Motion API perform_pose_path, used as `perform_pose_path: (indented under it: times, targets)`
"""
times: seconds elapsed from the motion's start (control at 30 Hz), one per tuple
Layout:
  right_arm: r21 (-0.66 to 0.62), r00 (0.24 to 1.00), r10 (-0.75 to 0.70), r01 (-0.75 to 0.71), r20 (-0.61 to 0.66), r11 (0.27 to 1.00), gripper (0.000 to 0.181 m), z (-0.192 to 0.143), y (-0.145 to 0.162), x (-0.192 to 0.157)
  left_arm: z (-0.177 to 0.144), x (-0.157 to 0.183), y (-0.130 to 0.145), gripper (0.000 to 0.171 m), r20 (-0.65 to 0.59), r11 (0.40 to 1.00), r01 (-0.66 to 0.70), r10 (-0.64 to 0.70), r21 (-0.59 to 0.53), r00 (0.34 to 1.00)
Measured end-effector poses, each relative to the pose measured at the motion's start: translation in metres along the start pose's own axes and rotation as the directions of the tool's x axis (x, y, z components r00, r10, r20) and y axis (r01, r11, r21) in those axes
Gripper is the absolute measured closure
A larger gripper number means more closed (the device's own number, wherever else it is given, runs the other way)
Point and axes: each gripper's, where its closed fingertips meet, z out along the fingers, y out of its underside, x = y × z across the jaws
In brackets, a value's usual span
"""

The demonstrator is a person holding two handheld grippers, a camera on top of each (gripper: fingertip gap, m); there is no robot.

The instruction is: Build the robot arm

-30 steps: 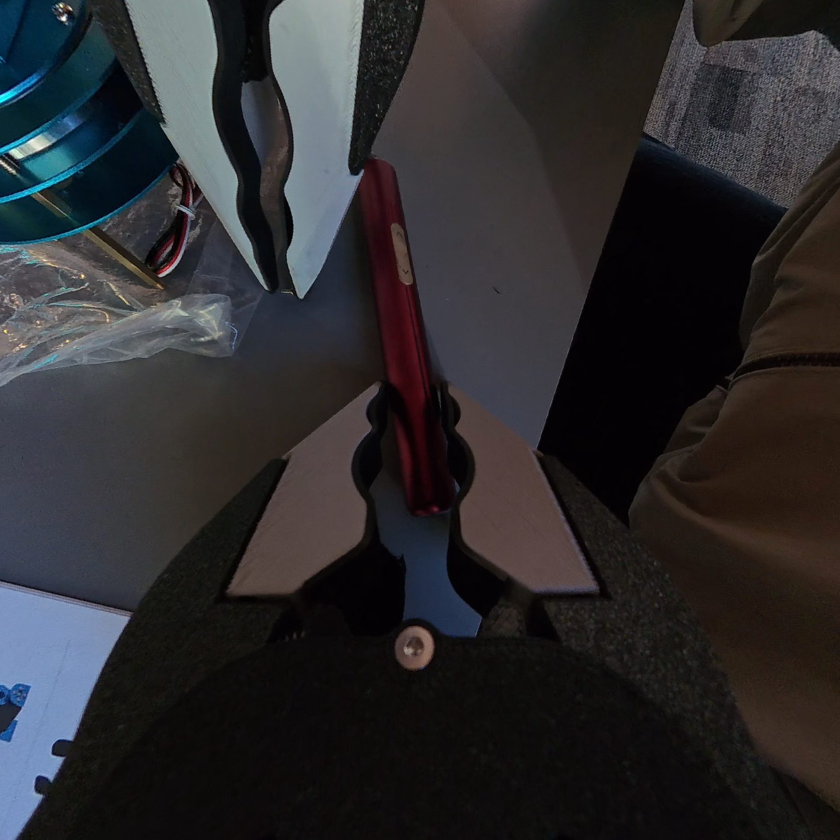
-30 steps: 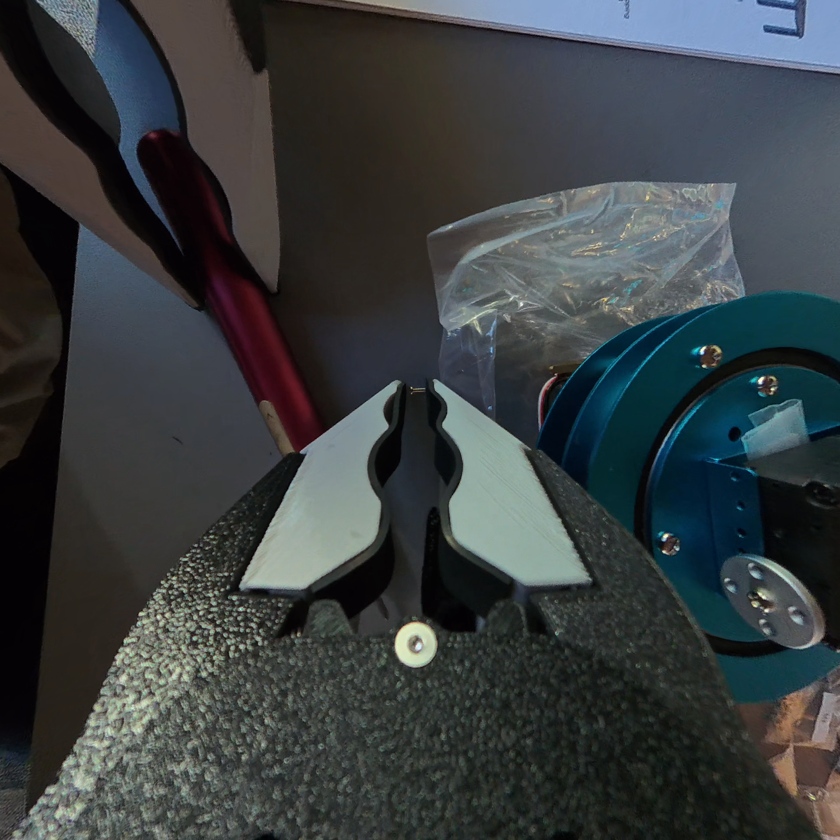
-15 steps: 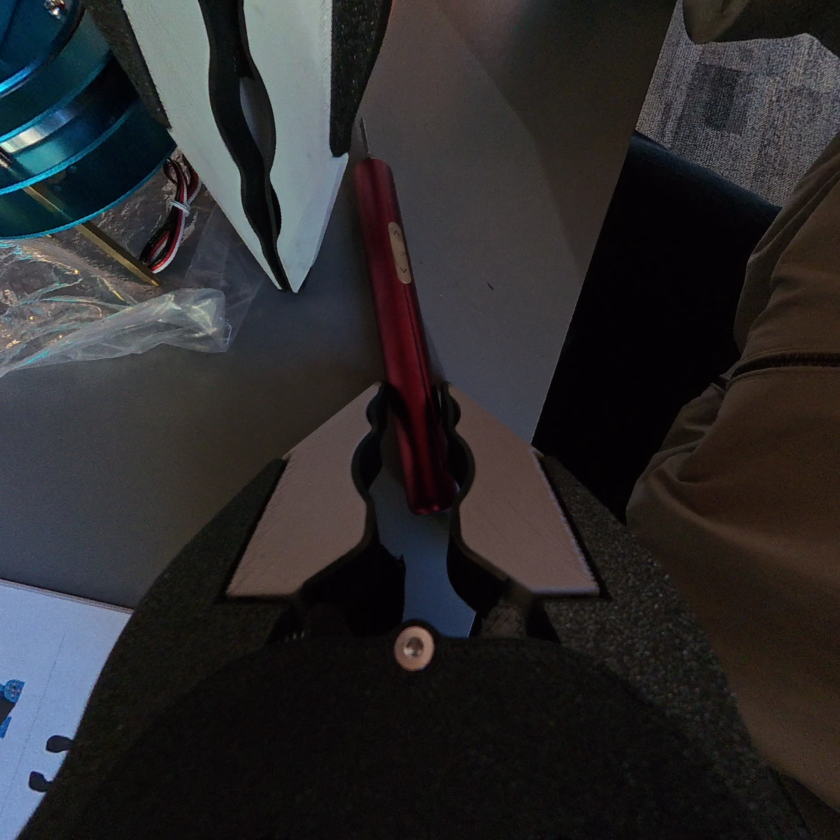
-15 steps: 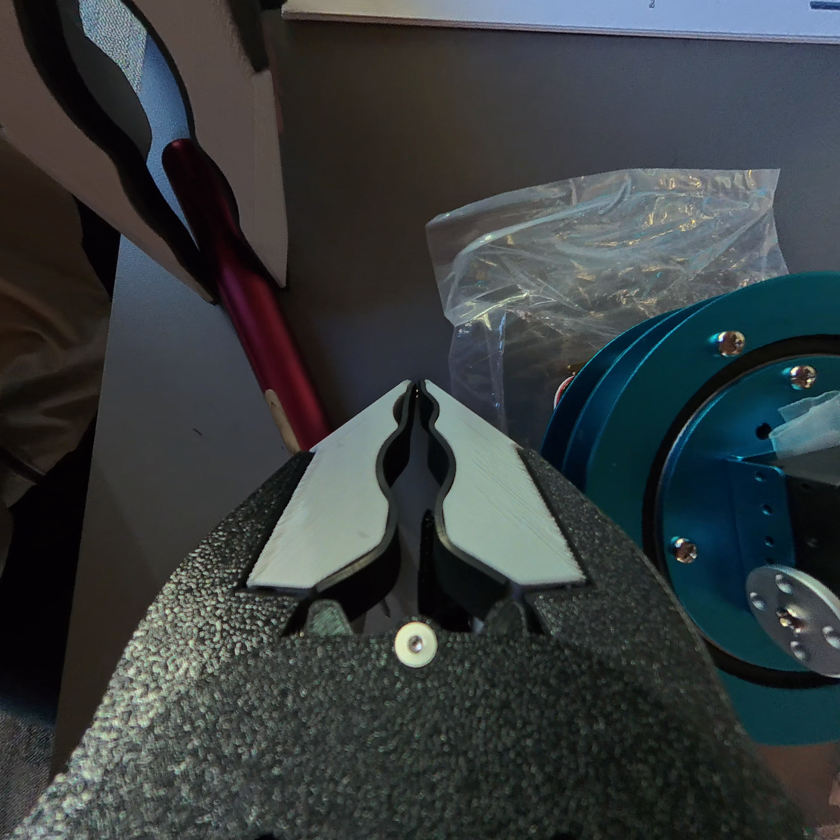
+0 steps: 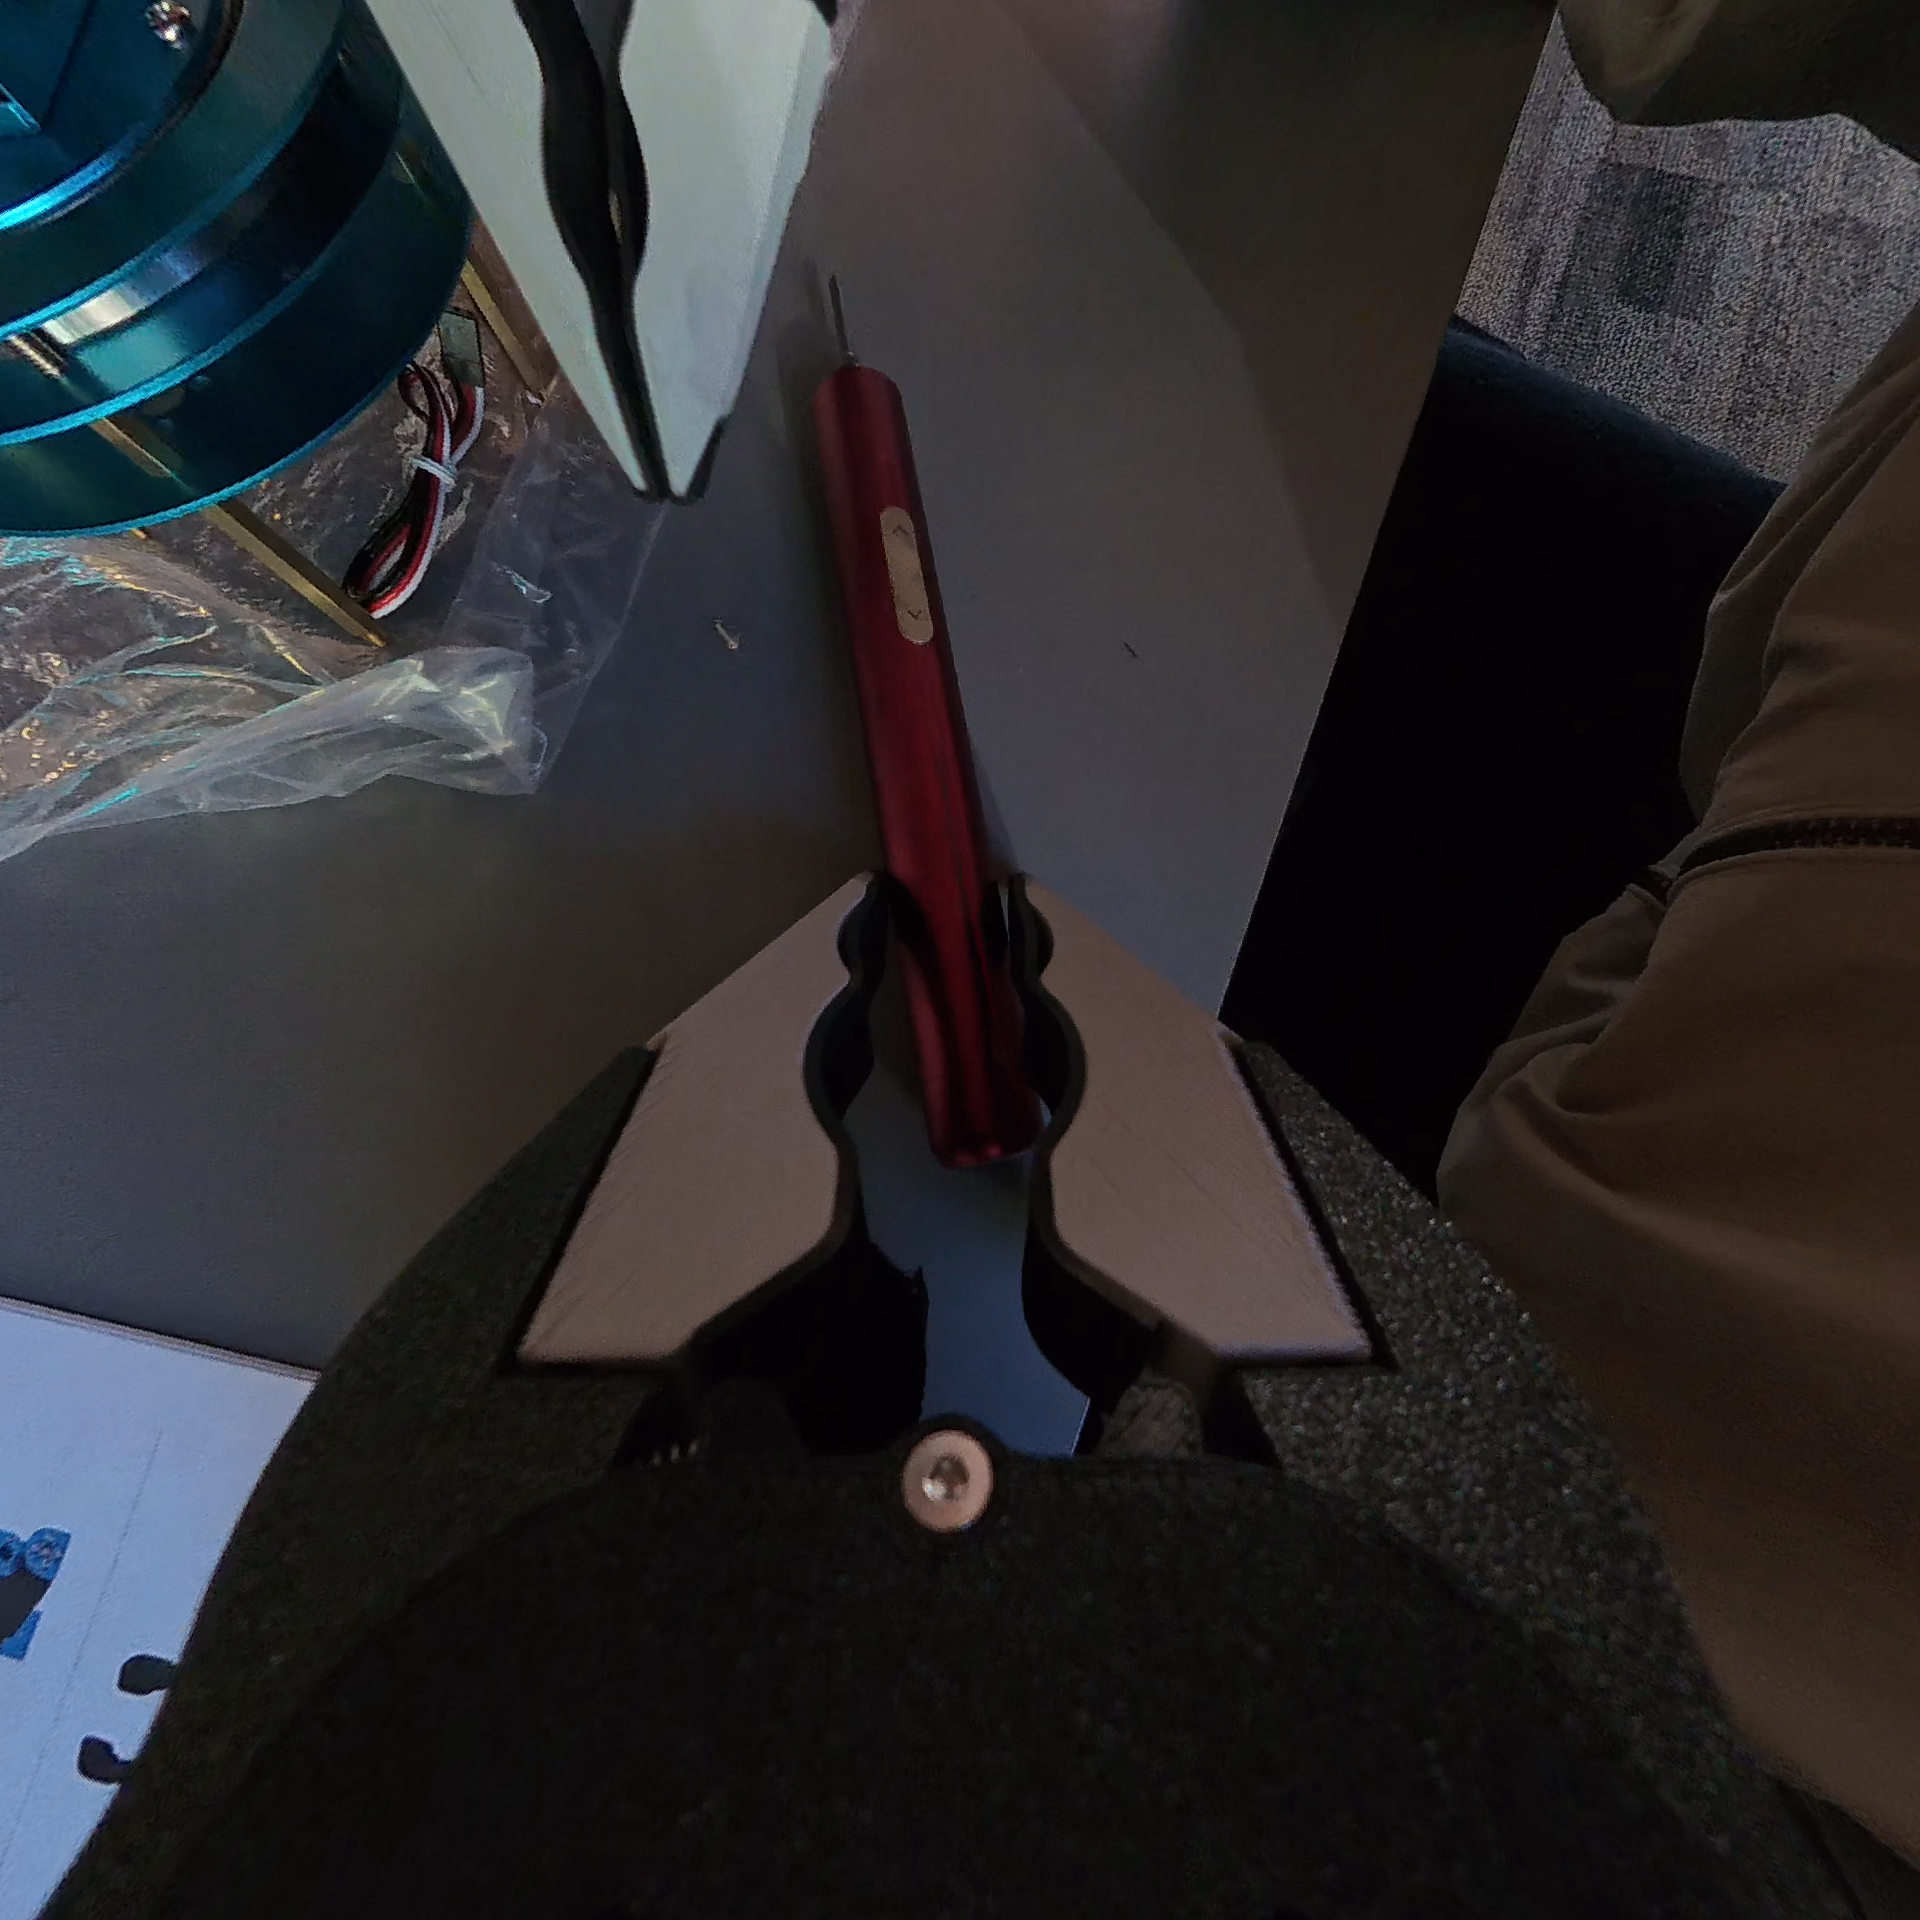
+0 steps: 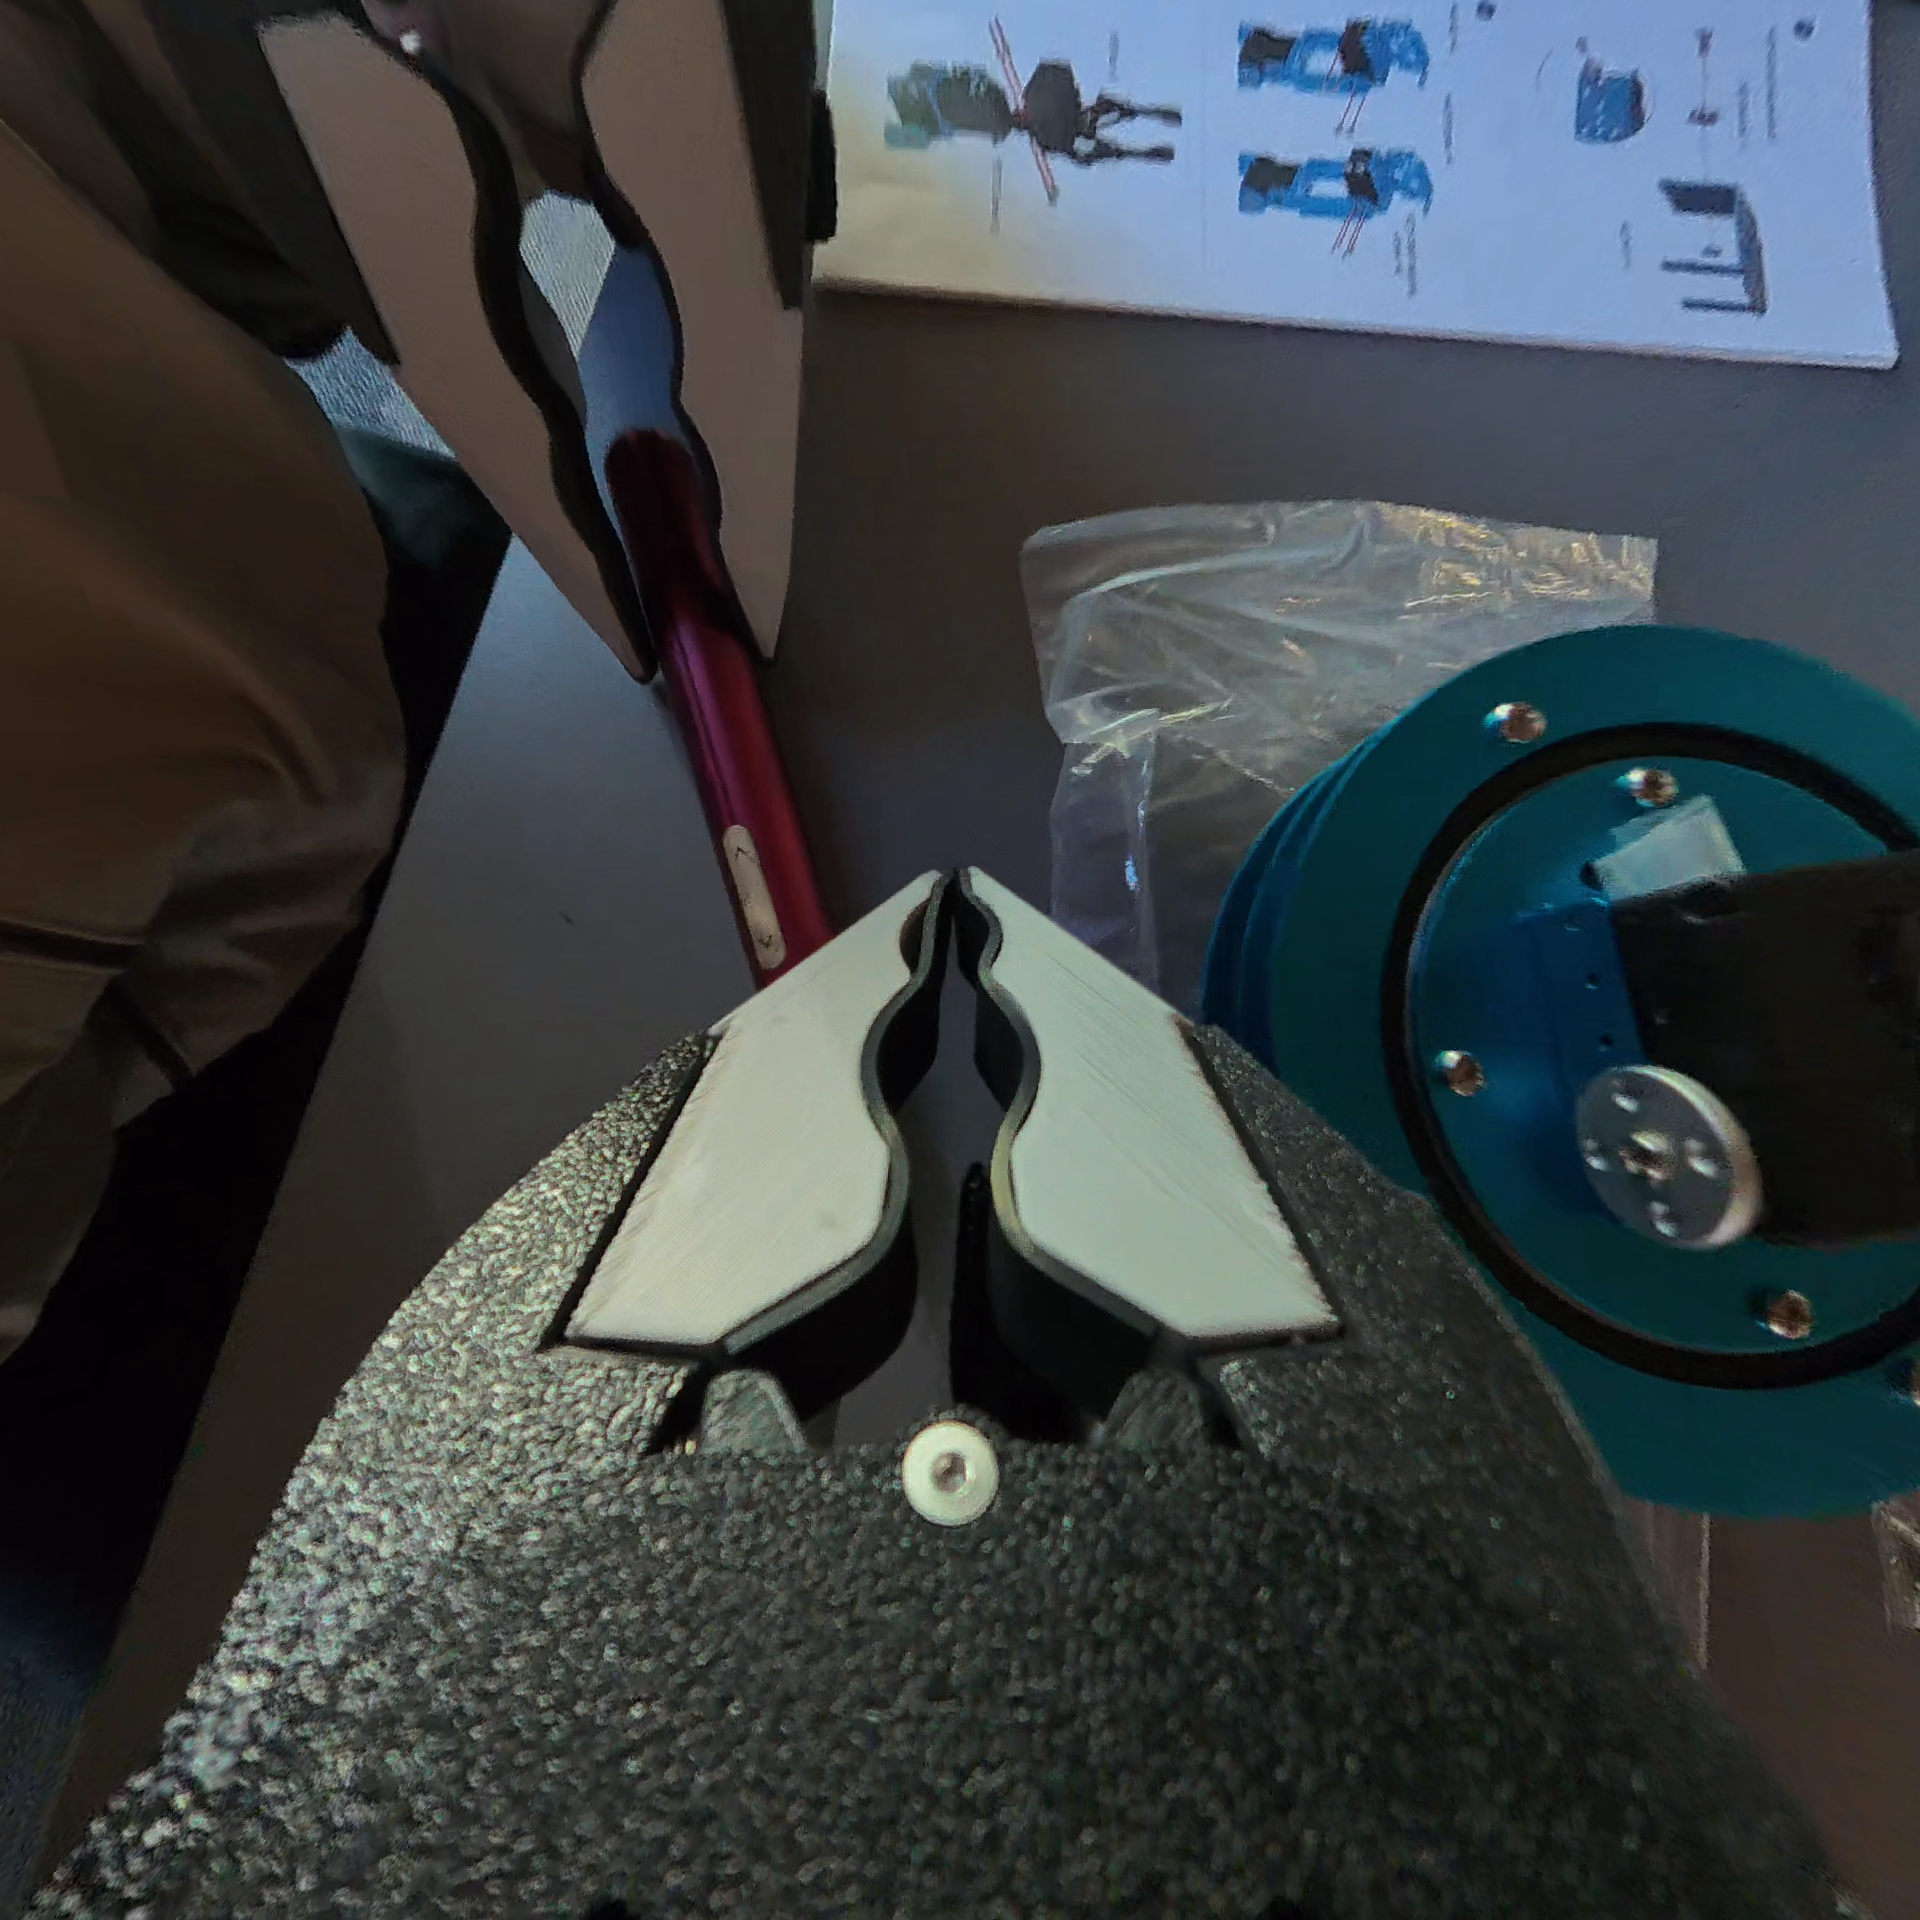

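My left gripper (image 5: pixel 945 883) is shut on the rear end of a red pen-shaped electric screwdriver (image 5: pixel 904 675). The screwdriver points forward over the grey table (image 5: pixel 1143 312), its thin bit (image 5: pixel 836 307) free in the air. My right gripper (image 5: pixel 649 312) hangs shut just left of the bit, apart from it. A tiny screw (image 5: pixel 727 632) lies on the table below it. In the right wrist view my right gripper (image 6: pixel 954 883) is shut with nothing seen in it. The left gripper (image 6: pixel 707 644) holds the screwdriver (image 6: pixel 727 790) ahead on the left.
A teal round metal assembly (image 6: pixel 1558 1039) with red, black and white wires (image 5: pixel 416 499) sits on a clear plastic bag (image 6: pixel 1299 644). A printed sheet (image 6: pixel 1351 156) lies beyond. The table edge (image 5: pixel 1340 675) runs along a person's tan sleeve (image 5: pixel 1714 1143). About 9 cm separates my left fingertips from my right.
My right gripper has pulled back and up from the screwdriver's tip, uncovering the bit. A tiny screw now shows on the table. The left gripper keeps its hold.
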Motion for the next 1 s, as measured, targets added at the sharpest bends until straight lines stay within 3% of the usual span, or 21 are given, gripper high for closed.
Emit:
perform_pose_path:
  times: [0.2,0.57,0.67,0.77,0.9,1.0]
  targets:
    - [-0.156,0.998,-0.044,0.038,-0.038,0.987,0.169,0.019,0.016,0.002,0.001,0.001,0.0,0.149,0.008,1.0,-0.012,0.012,-0.005,1.0]
    - [-0.161,0.998,-0.055,0.05,-0.032,0.986,0.18,0.024,0.015,0.001,0.001,0.001,0.0,0.15,0.014,1.0,-0.022,0.022,-0.007,1.0]
    - [-0.06,1.0,-0.006,0.006,0.007,0.998,0.181,0.018,0.001,-0.003,-0.003,-0.001,-0.004,0.146,0.025,0.999,-0.034,0.033,0.024,0.999]
    - [0.151,0.986,0.117,-0.135,0.12,0.979,0.181,0.004,-0.034,-0.011,-0.014,-0.01,-0.02,0.146,0.08,0.992,-0.041,0.032,0.117,0.996]
    - [0.378,0.884,0.283,-0.423,0.372,0.823,0.181,-0.024,-0.077,-0.016,-0.038,-0.032,-0.061,0.146,0.308,0.928,-0.161,0.054,0.336,0.95]
    - [0.398,0.754,0.332,-0.603,0.568,0.691,0.181,-0.039,-0.09,-0.018,-0.063,-0.039,-0.087,0.149,0.511,0.837,-0.324,0.063,0.441,0.857]
